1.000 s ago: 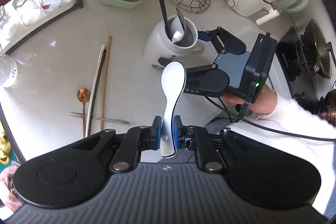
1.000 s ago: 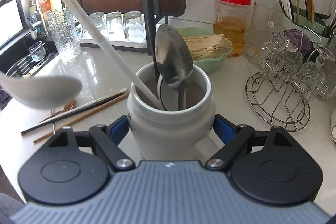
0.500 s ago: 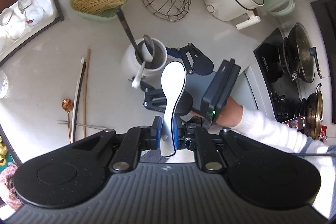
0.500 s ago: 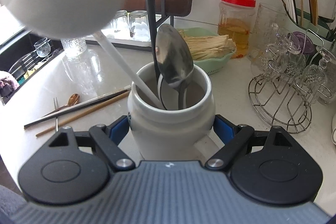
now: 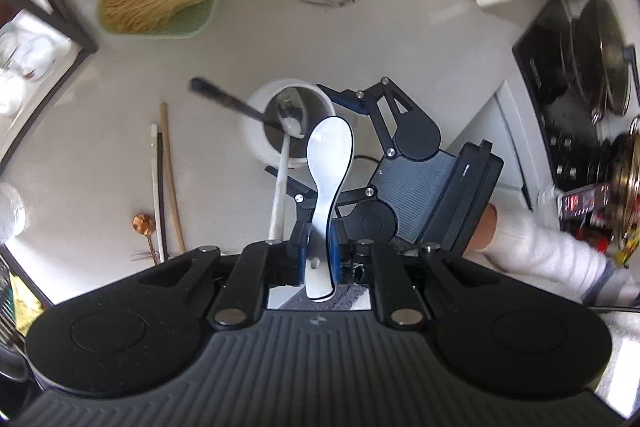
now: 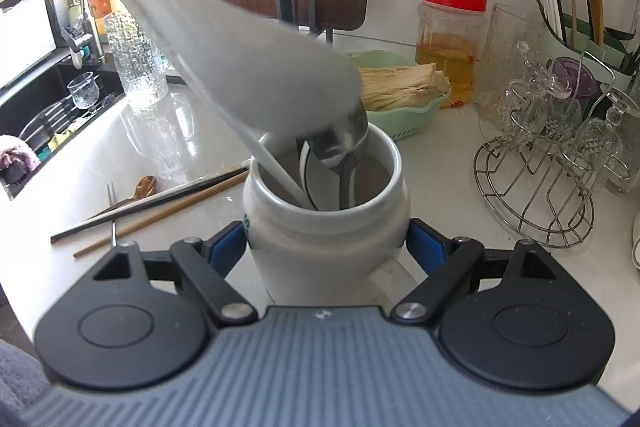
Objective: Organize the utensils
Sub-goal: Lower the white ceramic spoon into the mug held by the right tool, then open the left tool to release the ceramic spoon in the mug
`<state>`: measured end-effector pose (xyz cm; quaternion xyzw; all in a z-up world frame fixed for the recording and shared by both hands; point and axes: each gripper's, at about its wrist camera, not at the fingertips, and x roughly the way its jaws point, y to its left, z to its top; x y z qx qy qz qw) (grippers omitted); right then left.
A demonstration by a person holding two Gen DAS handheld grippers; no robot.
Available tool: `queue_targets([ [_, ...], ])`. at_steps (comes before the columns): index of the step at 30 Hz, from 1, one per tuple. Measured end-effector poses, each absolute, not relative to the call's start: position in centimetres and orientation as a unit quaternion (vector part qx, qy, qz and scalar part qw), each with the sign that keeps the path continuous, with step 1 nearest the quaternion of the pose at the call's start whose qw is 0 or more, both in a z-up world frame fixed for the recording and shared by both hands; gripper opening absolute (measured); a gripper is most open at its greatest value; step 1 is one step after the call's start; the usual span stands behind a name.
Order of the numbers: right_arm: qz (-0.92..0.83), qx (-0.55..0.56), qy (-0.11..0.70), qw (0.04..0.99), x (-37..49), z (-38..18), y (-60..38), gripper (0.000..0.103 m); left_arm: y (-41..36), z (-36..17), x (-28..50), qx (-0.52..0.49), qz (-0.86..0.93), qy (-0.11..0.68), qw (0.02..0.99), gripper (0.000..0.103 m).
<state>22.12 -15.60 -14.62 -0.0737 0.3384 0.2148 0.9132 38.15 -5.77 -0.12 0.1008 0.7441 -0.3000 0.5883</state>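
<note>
A: Change since a second ago: the left gripper (image 5: 320, 259) carries the white ceramic spoon (image 5: 329, 163) in from the left until its bowl hangs just over the near rim of the white jar (image 6: 326, 239). The right gripper (image 6: 326, 251) stays put.

B: Entries, largest first?

A: Countertop (image 5: 120, 163), pale. Jar, centre, upright, right gripper's blue pads pressed to both its sides. Ceramic spoon, pinched by its handle between the left gripper's nearly closed fingers, bowl pointing away. Left of the jar: chopsticks (image 5: 170, 183), a copper spoon (image 5: 145, 225) and a thin metal pick, all loose on the counter.

B: Jar contents?

A: A metal spoon (image 6: 344, 147), a long white handle (image 5: 280, 195), a dark handle (image 5: 228, 101).

B: Handling note?

A: In my judgement, steer the spoon's bowl into the free gap beside the metal spoon, lower, then let go; keep the jar braced.

B: Unclear items?

A: The ceramic spoon blurs across the right view and masks the jar's far left rim. The jar's bottom is unseen.
</note>
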Motion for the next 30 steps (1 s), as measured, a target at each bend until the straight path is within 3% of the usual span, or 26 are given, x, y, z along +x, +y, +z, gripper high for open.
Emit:
queue_targets([
  [14, 0.211, -0.070, 0.337, 0.915, 22.0, -14.6, -15.6, 0.089, -8.8, -3.9, 41.6, 0.130, -0.276, 0.793, 0.528, 0.014],
  [30, 0.207, -0.071, 0.339, 0.915, 22.1, -14.6, -15.5, 0.089, -11.4, -7.8, 43.0, 0.145, -0.257, 0.795, 0.530, 0.008],
])
